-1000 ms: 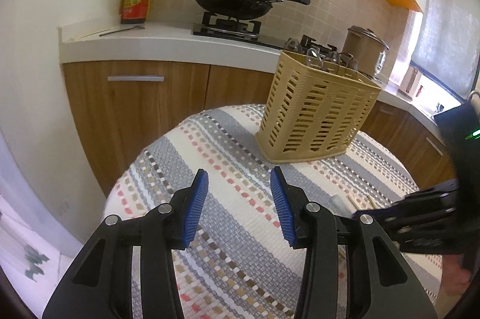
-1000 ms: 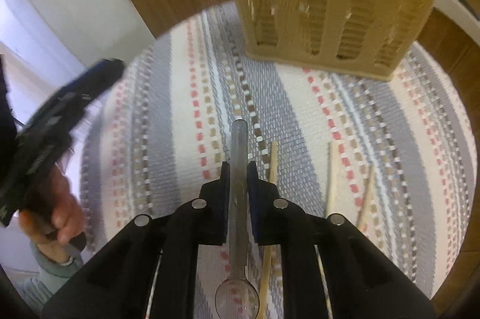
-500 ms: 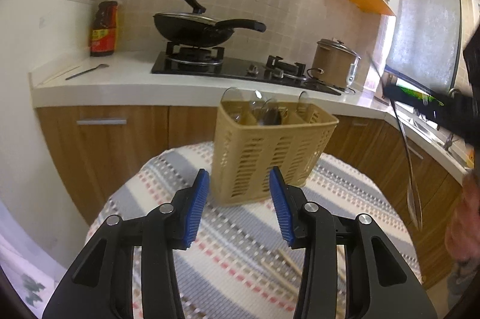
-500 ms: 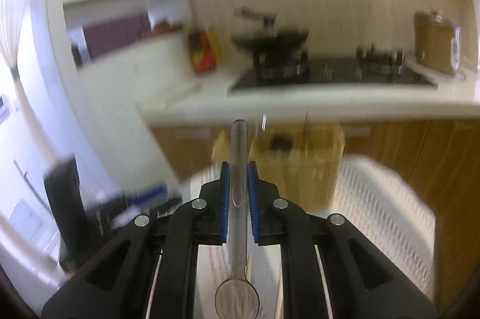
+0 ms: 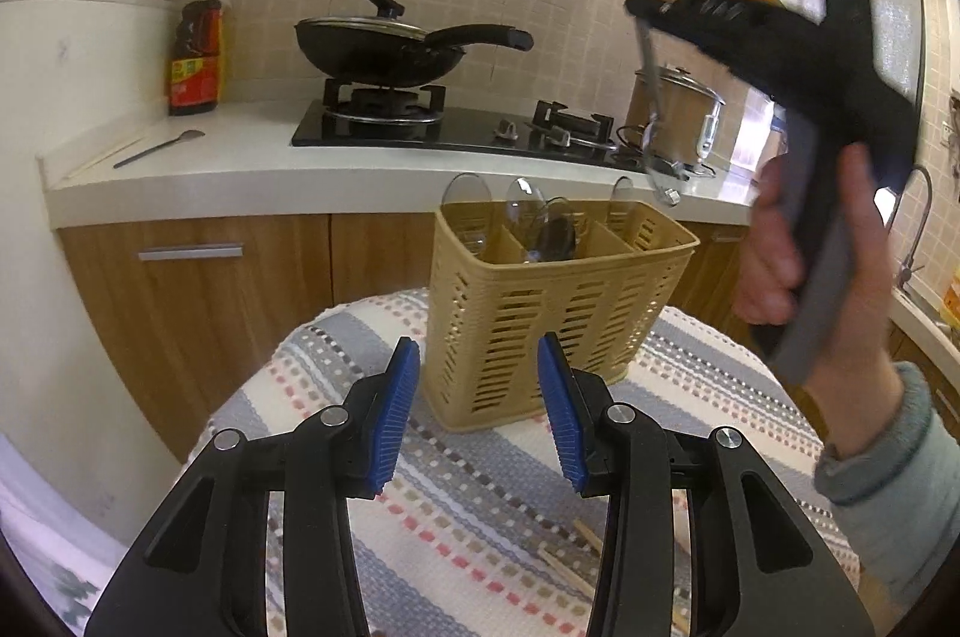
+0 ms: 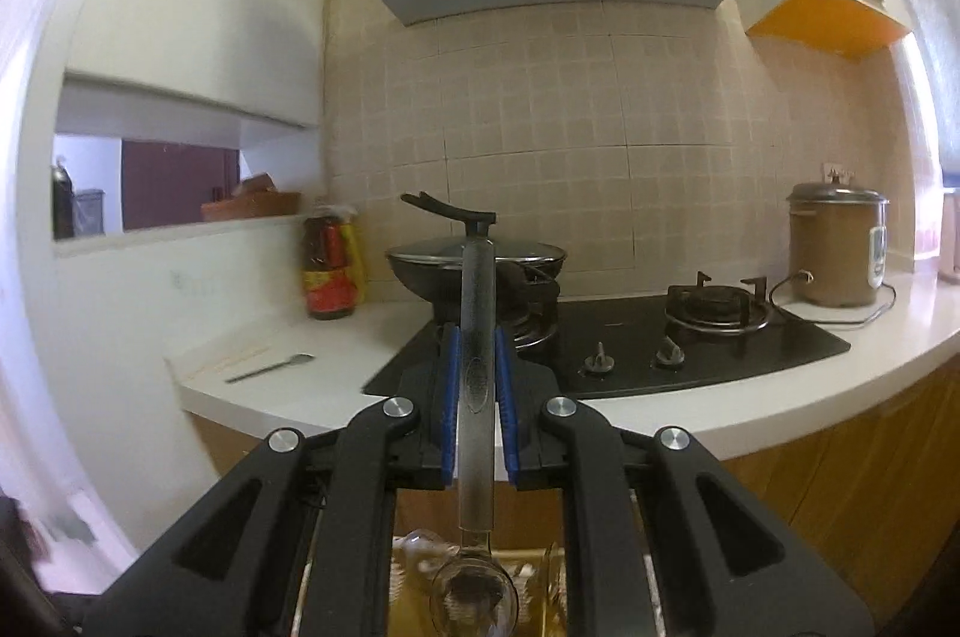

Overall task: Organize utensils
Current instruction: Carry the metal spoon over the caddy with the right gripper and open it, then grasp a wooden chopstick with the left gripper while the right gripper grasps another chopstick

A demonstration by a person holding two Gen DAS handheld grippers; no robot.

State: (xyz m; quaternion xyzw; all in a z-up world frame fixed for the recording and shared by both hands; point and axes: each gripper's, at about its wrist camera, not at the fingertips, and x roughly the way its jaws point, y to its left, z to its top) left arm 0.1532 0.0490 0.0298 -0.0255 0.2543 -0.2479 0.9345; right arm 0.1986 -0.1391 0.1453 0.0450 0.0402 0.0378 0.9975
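Clear plastic, faintly grey, makes up the spoon (image 6: 477, 385) pinched between the blue pads (image 6: 450, 397) of the right gripper (image 6: 477, 337); its flat handle runs forward past the fingertips and bears an oval stamp where the pads press it, while its round bowl hangs back under the gripper body, just above the yellow basket (image 6: 540, 577) that shows low in the right wrist view. From the left wrist view the same spoon (image 5: 651, 97) dangles bowl-down from the right gripper (image 5: 639, 4), above and a little to the right of the slotted yellow basket (image 5: 552, 337), with clear air between them. That basket stands on a round table under a striped woven cloth (image 5: 450, 517) and is split into compartments; several clear spoons (image 5: 522, 211) already stand in it, bowls up, though which compartment each occupies cannot be told. Wooden chopsticks (image 5: 570, 571) lie flat on the cloth near the lower right, partly hidden behind the left gripper's arm. The right hand (image 5: 810, 247) wraps around the grey grip of its tool at the right of the scene, raised well above the table, a pale blue-green sleeve (image 5: 882, 445) at the wrist, the gripper pointing roughly level toward the far tiled wall. The left gripper (image 5: 477, 397) sits near and low, tilted downward at the basket, its blue pads (image 5: 393, 415) spread apart with nothing between them. Beyond, a black pan (image 5: 378, 49) rests on the stove (image 5: 456, 130).
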